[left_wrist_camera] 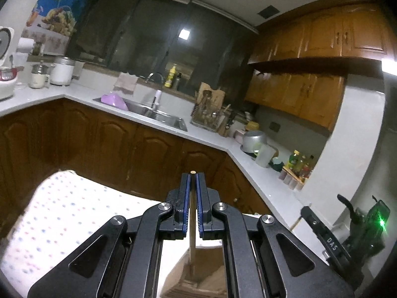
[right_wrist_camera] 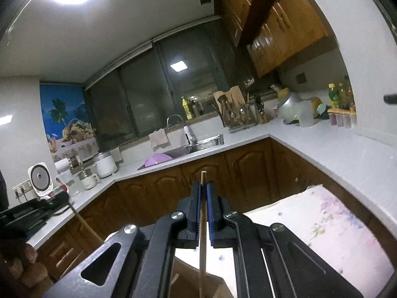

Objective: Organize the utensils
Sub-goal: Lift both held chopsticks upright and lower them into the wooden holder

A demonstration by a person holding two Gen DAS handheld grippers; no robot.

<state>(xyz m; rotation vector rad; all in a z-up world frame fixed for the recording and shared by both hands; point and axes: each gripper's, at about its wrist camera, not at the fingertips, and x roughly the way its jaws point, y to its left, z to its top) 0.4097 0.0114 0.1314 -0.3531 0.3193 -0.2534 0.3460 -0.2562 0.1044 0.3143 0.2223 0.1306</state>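
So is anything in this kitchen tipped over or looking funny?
Yes. A silver metal pot lies tipped on its side among the clutter on the white counter, and a purple plastic basin sits tilted in the steel sink. I see no spills or breakage.

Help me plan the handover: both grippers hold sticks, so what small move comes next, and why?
Probably lower the left gripper, shut on a wooden stick, toward the brown box beneath it. The right gripper also clamps its stick above a box.
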